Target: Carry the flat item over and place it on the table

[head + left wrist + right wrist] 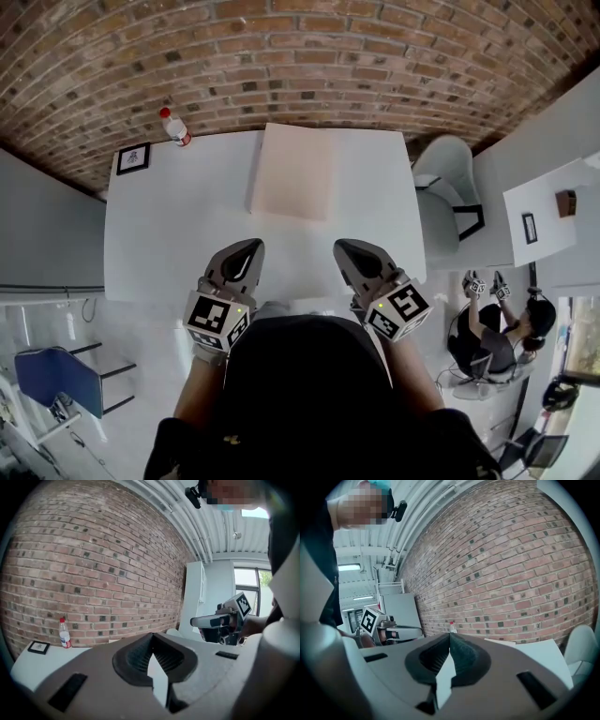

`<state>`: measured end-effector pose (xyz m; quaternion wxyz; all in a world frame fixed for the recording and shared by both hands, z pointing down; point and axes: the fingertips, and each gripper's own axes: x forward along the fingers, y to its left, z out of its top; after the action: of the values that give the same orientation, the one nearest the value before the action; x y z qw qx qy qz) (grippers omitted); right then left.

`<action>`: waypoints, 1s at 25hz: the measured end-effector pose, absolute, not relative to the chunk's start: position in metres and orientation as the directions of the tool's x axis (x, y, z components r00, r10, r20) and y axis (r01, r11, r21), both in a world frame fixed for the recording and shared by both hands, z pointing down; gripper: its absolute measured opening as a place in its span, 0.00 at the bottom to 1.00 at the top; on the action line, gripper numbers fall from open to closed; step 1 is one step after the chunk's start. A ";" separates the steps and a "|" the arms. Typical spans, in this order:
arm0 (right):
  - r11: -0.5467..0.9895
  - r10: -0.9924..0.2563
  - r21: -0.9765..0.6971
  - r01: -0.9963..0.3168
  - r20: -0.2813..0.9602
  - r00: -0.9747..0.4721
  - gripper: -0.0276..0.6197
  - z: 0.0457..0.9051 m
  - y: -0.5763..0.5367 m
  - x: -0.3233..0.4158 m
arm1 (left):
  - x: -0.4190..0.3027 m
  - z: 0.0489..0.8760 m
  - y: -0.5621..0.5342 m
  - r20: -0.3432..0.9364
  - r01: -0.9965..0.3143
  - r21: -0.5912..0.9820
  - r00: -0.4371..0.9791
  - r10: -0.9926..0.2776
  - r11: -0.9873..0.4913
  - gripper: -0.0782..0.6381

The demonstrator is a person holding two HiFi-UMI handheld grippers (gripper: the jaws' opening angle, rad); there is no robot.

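Note:
The flat item, a pale beige rectangular board [292,173], lies flat on the white table [187,234], toward its far middle. Its near edge shows as a thin pale slab [501,642] in the right gripper view. My left gripper [248,249] and right gripper [345,249] hover side by side over the table's near part, short of the board and not touching it. Each has its jaws shut with nothing between them, as the left gripper view [152,635] and the right gripper view [450,634] both show. Each gripper also appears in the other's view.
A clear bottle with a red cap [175,127] and a small framed picture [133,157] stand at the table's far left corner. A brick wall [300,56] runs behind. A white chair [445,202] stands at the right. A seated person [497,328] is farther right.

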<state>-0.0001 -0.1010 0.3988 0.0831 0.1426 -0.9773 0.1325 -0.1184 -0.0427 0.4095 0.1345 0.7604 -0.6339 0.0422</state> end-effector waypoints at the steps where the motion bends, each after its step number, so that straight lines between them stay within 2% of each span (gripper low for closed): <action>1: 0.927 -0.251 -0.231 -0.294 0.198 -0.947 0.06 0.397 -0.100 -0.002 | -0.120 0.408 -0.041 0.230 -0.978 0.140 0.184 -0.956 -0.155 0.11; 7: 0.939 -0.240 -0.206 -0.277 0.187 -0.952 0.06 0.391 -0.097 -0.007 | -0.128 0.396 -0.037 0.188 -0.967 0.198 0.195 -0.962 -0.158 0.11; 25: 0.941 -0.225 -0.213 -0.264 0.192 -0.955 0.06 0.396 -0.104 -0.007 | -0.122 0.395 -0.051 0.172 -0.958 0.233 0.208 -0.963 -0.165 0.11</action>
<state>-0.0069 -0.1039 0.3963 0.0828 0.1245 -0.9816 0.1189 -0.1222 -0.0508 0.3950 0.1464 0.7632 -0.6293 -0.0080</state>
